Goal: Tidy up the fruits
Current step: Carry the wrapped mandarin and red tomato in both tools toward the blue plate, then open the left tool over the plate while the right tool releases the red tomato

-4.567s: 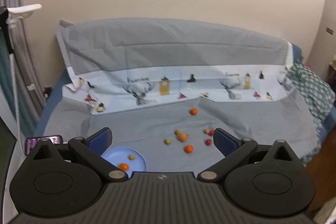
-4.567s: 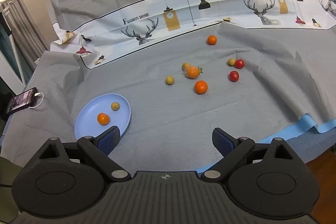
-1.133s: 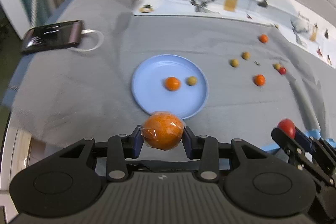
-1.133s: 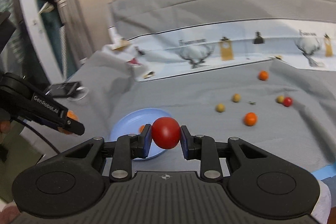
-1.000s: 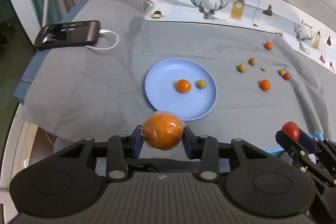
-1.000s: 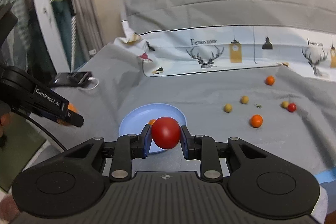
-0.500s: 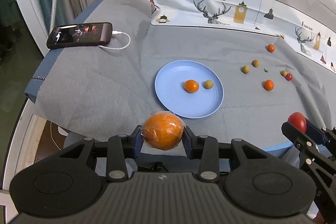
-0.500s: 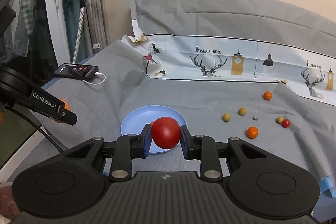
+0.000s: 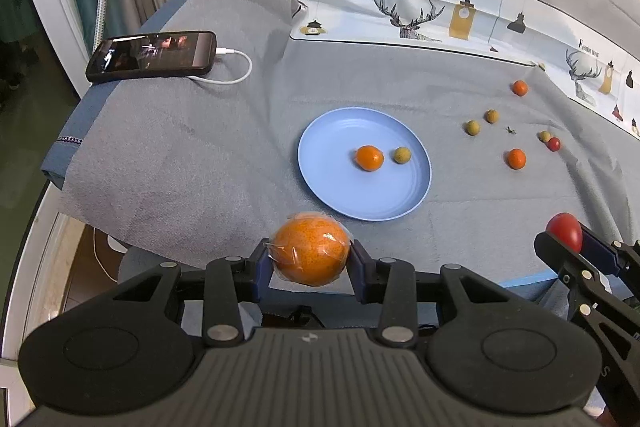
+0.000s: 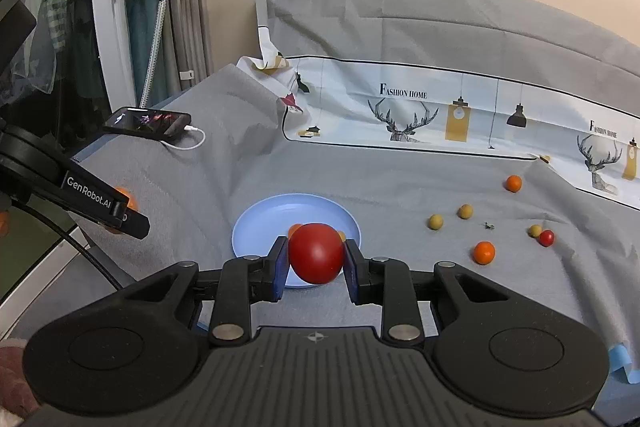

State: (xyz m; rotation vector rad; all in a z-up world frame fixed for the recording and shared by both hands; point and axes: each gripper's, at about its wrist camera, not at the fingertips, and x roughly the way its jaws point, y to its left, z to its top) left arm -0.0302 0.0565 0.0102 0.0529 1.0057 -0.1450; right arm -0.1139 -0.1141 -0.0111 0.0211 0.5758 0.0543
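**What I count on the bed**

One blue plate (image 9: 320, 163). Four orange fruits: one wrapped in film (image 9: 310, 251) in my left fingers, one on the plate (image 9: 369, 157), two on the cloth. Two red ones: the large tomato (image 10: 316, 253) in my right, a small one (image 9: 554, 144) lying loose. Four yellow-green fruits (image 9: 472, 127). One phone (image 9: 152, 55).

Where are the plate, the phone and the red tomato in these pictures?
plate (image 9: 340, 183), left wrist view, bare blue surface left of its fruits.
phone (image 9: 154, 55), left wrist view, middle of the screen.
tomato (image 10: 316, 253), right wrist view, centre of its red skin.
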